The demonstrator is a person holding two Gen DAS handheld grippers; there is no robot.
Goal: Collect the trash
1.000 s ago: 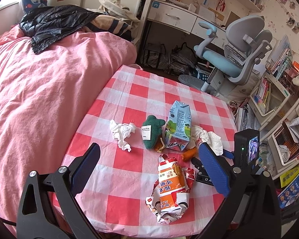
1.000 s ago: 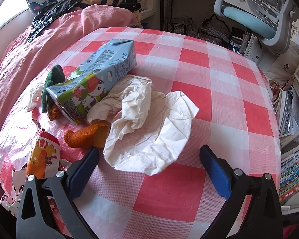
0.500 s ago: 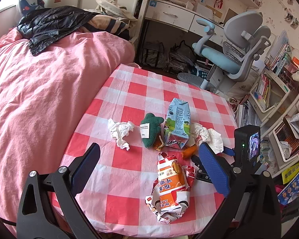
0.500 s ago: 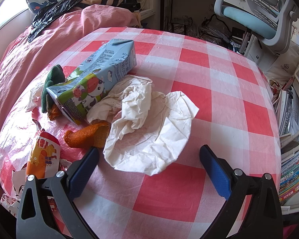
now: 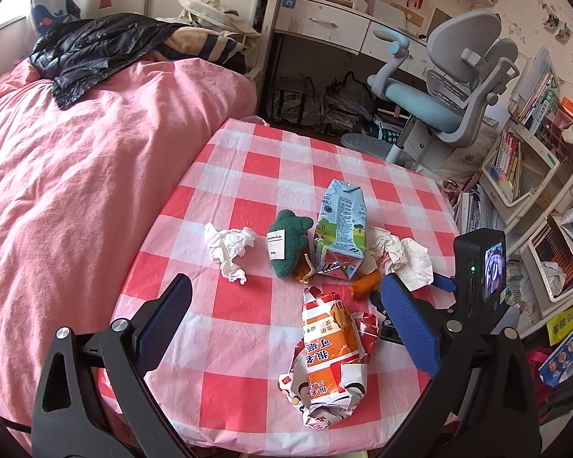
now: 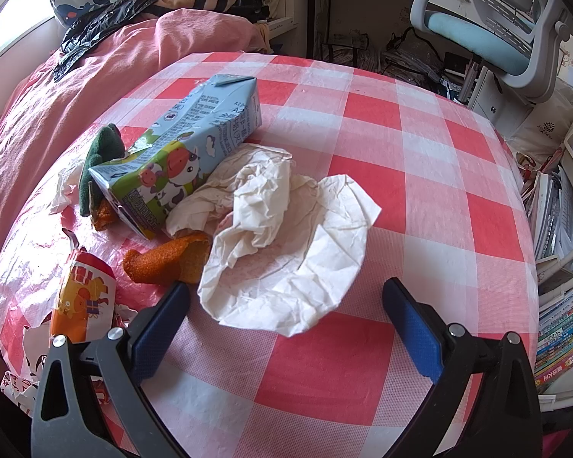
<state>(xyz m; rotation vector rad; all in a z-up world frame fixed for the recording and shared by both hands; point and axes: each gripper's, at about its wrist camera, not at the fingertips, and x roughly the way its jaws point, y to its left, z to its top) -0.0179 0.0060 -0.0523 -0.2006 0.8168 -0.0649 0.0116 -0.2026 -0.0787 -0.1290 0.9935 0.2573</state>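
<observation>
Trash lies on a red-and-white checked table [image 5: 256, 164] [image 6: 431, 175]. A blue milk carton [image 5: 340, 229] [image 6: 187, 152] lies on its side beside a green plush toy [image 5: 288, 240] [image 6: 101, 154]. A small crumpled tissue [image 5: 229, 246] sits left of the toy. A large crumpled white paper [image 6: 286, 244] [image 5: 405, 255] and orange peel [image 6: 164, 261] [image 5: 365, 284] lie near the carton. A torn orange-and-white wrapper [image 5: 330, 355] [image 6: 78, 297] is nearest. My left gripper [image 5: 282, 320] hovers open above the wrapper. My right gripper [image 6: 286, 313] is open, low over the table, its fingers straddling the white paper's near edge.
A pink-covered bed [image 5: 76, 175] with a black jacket [image 5: 95, 45] borders the table on the left. A grey-blue desk chair [image 5: 450, 95] and a desk stand behind. Shelves with books [image 5: 512, 160] crowd the right side. The other gripper's camera body [image 5: 481, 263] shows at the table's right edge.
The left gripper has drawn back and up, so the table and trash look smaller and farther. The right gripper has stayed still over the white paper.
</observation>
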